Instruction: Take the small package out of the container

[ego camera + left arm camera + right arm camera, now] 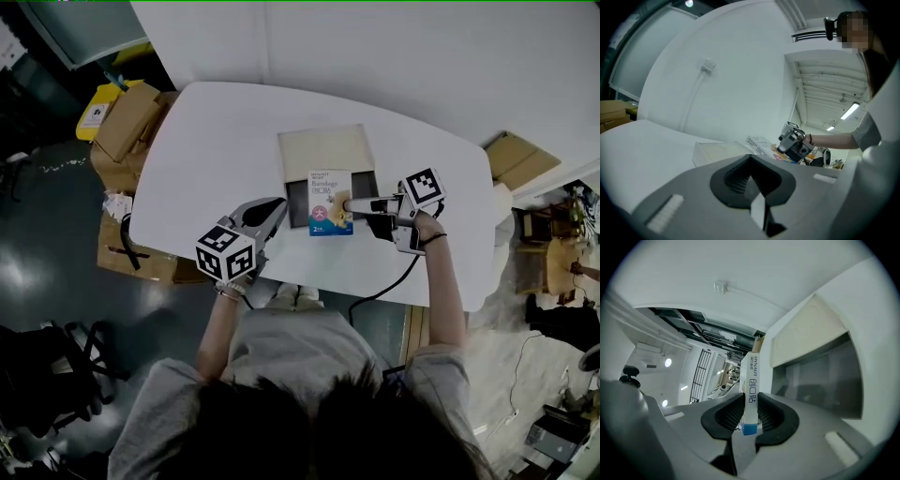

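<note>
The small package [330, 202], a white and blue bandage box, is clamped at its right edge by my right gripper [349, 204], over the front of the container. The container [296, 206] is a dark open box with its cream lid [325, 153] flipped back, in the middle of the white table [206, 150]. In the right gripper view the package [751, 380] stands edge-on between the pads of the right gripper [750, 411], with the container's dark inside [820, 380] to the right. My left gripper [272, 211] hangs left of the container, shut and empty, and also shows in its own view [751, 168].
Cardboard boxes [131, 122] and a yellow bin [97, 111] crowd the table's left end. More cardboard [516, 159] sits off the right end. A black cable [384, 286] runs from the right gripper over the table's front edge.
</note>
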Motion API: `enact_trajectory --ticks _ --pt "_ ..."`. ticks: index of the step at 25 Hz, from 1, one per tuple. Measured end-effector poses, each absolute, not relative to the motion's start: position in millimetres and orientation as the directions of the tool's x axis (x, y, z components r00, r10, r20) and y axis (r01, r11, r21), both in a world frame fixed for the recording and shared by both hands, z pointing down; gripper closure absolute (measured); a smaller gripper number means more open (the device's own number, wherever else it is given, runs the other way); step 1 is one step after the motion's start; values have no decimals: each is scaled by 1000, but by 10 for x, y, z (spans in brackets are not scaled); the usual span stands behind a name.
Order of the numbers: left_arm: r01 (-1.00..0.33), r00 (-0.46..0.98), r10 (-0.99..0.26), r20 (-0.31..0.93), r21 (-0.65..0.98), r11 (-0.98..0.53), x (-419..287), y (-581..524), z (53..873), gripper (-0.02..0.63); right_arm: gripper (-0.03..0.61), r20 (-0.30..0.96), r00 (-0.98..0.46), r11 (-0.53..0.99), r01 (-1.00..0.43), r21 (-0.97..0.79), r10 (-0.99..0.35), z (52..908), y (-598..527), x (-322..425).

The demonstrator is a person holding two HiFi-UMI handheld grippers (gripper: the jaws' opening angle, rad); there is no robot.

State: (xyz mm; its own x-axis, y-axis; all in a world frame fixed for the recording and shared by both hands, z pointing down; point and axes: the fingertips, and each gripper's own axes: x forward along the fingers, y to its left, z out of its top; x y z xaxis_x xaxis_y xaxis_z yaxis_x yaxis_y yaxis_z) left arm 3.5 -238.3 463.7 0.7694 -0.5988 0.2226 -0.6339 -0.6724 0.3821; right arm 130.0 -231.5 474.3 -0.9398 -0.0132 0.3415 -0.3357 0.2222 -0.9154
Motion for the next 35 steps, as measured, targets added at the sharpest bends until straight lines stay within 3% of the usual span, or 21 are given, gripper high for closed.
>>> enact_trajectory --ticks 21,35 --pt "-685 719 -679 148 315 -657 -22 -2270 4262 620 476 175 -908 484 -357 -799 -381 4218 -2294 1494" --pt "-711 687 -721 87 287 -643 -72 -2190 4073 620 477 80 -813 522 -443 -729 -577 3960 -2216 1590"
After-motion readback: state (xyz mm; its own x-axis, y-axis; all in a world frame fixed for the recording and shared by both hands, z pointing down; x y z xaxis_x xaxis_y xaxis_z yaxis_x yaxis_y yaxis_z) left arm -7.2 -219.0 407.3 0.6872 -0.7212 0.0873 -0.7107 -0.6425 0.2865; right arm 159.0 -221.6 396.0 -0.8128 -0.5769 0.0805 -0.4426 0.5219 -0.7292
